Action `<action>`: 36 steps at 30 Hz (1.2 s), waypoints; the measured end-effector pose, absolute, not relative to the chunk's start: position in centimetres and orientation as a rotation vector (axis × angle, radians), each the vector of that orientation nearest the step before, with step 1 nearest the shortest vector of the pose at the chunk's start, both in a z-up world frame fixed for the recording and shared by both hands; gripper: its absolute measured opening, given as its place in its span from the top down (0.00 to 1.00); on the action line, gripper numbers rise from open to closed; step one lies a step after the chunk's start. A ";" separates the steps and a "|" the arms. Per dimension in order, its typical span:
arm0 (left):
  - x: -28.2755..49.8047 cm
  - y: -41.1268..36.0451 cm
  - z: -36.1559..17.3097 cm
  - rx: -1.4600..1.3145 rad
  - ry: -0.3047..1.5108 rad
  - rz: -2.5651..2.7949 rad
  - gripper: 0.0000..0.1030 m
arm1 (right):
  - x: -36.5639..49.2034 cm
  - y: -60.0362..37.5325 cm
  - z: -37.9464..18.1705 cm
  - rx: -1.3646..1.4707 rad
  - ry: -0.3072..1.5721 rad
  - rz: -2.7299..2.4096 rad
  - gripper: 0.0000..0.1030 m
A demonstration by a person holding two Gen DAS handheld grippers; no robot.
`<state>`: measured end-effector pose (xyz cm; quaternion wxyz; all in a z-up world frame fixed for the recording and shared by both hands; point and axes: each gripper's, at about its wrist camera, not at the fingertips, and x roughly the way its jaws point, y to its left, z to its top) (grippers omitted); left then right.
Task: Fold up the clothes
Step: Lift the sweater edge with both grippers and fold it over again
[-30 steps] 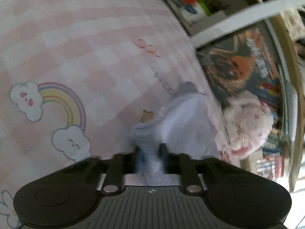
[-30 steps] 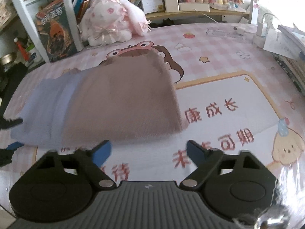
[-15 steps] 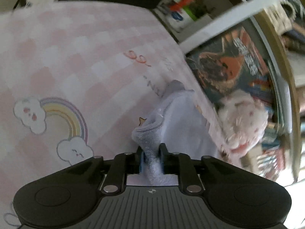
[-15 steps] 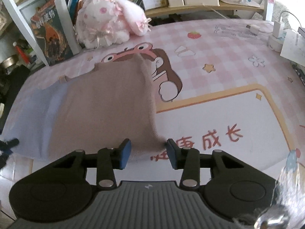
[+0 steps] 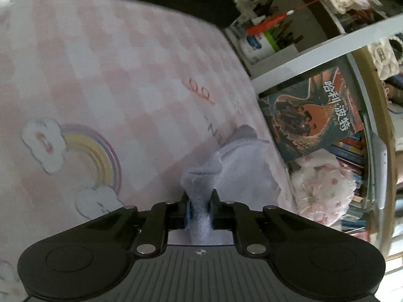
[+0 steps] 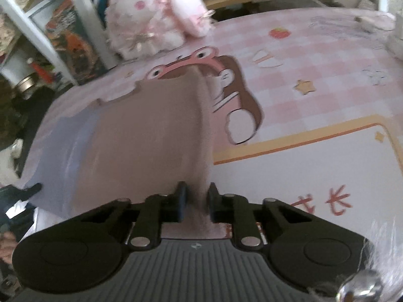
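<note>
A fleecy garment lies on the pink checked table cover, brown (image 6: 148,136) over most of its length and pale lilac (image 6: 60,156) at its left end. My left gripper (image 5: 200,207) is shut on the lilac edge (image 5: 236,168), which bunches up between the blue pads and rises off the cover. My right gripper (image 6: 196,201) is shut on the brown right edge, lifted into a ridge running away from the fingers. The tip of the left gripper (image 6: 32,188) shows at the far left in the right wrist view.
A pink-and-white plush toy (image 6: 156,22) sits at the table's far edge beside a book with an orange cover (image 5: 314,110). Shelves of books and bottles (image 5: 264,32) stand behind. The cover (image 6: 314,163) carries cartoon prints and red lettering.
My right gripper went from open in front of the brown edge to shut on it, lifting it. My left gripper stayed shut on the lilac edge and raised it a little.
</note>
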<state>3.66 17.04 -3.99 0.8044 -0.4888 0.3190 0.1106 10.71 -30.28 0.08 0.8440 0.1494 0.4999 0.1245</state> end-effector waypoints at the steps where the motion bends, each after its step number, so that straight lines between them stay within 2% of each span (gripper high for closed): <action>1: 3.5 17.1 -3.4 -1.022 0.678 0.249 0.90 | 10.4 -30.0 0.1 0.312 1.064 0.286 0.85; 8: 2.8 14.3 2.7 -0.827 0.599 0.171 0.91 | 8.9 -28.8 -0.3 0.316 1.087 0.427 0.85; 16: 4.7 -1.3 10.1 -0.312 0.574 -0.114 0.90 | 9.6 -29.7 -0.8 0.360 1.090 0.494 0.85; 22: 5.1 -13.4 6.4 -0.029 0.744 -0.337 0.81 | 9.7 -30.5 -1.4 0.388 1.080 0.538 0.85; 23: 5.2 -14.8 5.0 0.012 0.792 -0.338 0.87 | 9.7 -30.8 -1.6 0.401 1.084 0.544 0.85; 24: 5.3 -16.2 3.5 0.053 0.839 -0.335 0.87 | 9.8 -31.1 -1.7 0.414 1.089 0.549 0.85; 26: 5.4 -15.7 2.3 -0.010 0.866 -0.320 0.78 | 9.9 -31.6 -1.9 0.440 1.098 0.559 0.86; 30: 5.5 -14.7 2.1 -0.095 0.890 -0.316 0.74 | 10.1 -32.7 -2.4 0.491 1.115 0.579 0.85; 34: 4.1 -13.5 4.0 -0.199 0.850 -0.377 0.46 | 9.9 -33.7 -1.8 0.472 1.104 0.594 0.78; 36: 2.9 -12.7 5.2 -0.259 0.805 -0.404 0.45 | 9.6 -34.4 -0.7 0.435 1.067 0.578 0.73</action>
